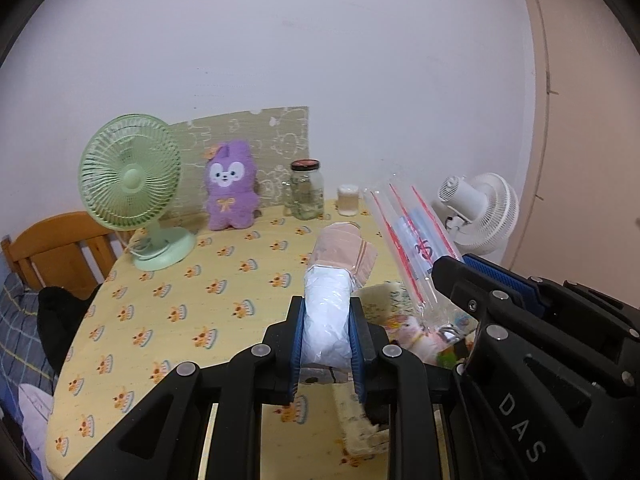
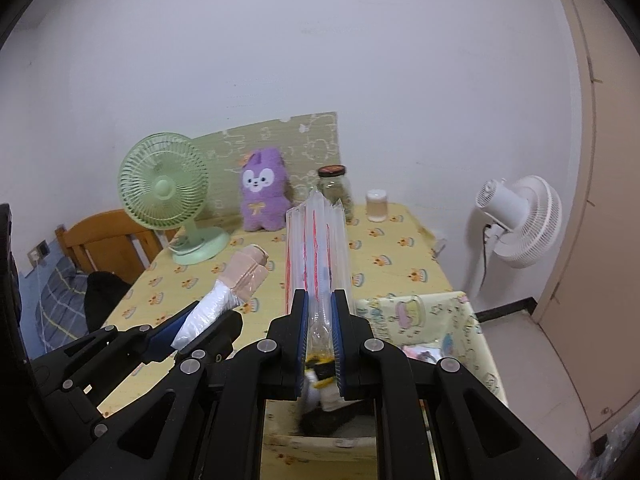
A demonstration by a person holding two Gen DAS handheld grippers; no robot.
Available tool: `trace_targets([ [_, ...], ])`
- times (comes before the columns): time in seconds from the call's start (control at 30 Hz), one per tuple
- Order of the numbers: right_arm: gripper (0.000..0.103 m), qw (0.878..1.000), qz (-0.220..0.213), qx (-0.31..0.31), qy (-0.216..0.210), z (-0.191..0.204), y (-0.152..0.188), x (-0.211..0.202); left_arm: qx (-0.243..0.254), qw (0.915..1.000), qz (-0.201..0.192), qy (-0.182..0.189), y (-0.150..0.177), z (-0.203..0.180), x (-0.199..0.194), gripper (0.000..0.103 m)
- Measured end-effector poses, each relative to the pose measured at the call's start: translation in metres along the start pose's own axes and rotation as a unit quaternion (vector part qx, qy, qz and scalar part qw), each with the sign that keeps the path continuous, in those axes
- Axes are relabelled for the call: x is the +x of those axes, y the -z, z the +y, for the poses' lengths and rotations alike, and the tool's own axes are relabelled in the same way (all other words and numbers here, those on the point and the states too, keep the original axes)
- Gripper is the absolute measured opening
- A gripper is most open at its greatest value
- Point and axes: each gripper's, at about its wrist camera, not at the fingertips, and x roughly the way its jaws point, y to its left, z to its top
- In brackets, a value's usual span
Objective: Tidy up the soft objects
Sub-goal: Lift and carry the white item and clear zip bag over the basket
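Note:
My left gripper is shut on a rolled bundle of white and pink cloth wrapped in clear plastic, and the roll sticks out forward over the table. Beside it on the right, my right gripper is shut on a stack of clear zip bags with red seal lines, which stand up past its fingers. The right wrist view shows the left gripper and the bundle at lower left. Below both grippers sits a pastel fabric bin with socks and other small soft items inside.
On the yellow-clothed table stand a green desk fan, a purple plush, a glass jar and a white cup along the back wall. A white floor fan stands at the right, and a wooden chair at the left.

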Motion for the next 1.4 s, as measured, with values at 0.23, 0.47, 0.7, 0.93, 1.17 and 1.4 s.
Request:
trace_targets([
  [0.23, 0.014, 1.000, 0.001, 0.014, 0.015, -0.026, 0.004, 0.001, 0.012, 0.9994, 0.010, 0.032, -0.001, -0.024, 0.014, 0.019],
  [0.47, 0.014, 0.999, 0.003, 0.023, 0.027, -0.047, 0.006, 0.005, 0.025, 0.9983, 0.017, 0.050, -0.002, -0.043, 0.026, 0.019],
  [0.7, 0.014, 0.998, 0.014, 0.034, 0.043, -0.067, 0.014, 0.013, 0.040, 0.9963, 0.035, 0.068, 0.002, -0.061, 0.042, 0.019],
  [0.93, 0.014, 0.997, 0.028, 0.043, 0.060, -0.081, 0.023, 0.019, 0.054, 0.9937, 0.052, 0.083, 0.007, -0.074, 0.055, 0.019],
  [1.17, 0.014, 0.995, 0.047, 0.050, 0.074, -0.092, 0.036, 0.025, 0.066, 0.9905, 0.074, 0.096, 0.016, -0.083, 0.067, 0.020],
  [1.4, 0.014, 0.993, 0.061, 0.058, 0.080, -0.100, 0.044, 0.030, 0.078, 0.9883, 0.087, 0.098, 0.023, -0.090, 0.074, 0.022],
])
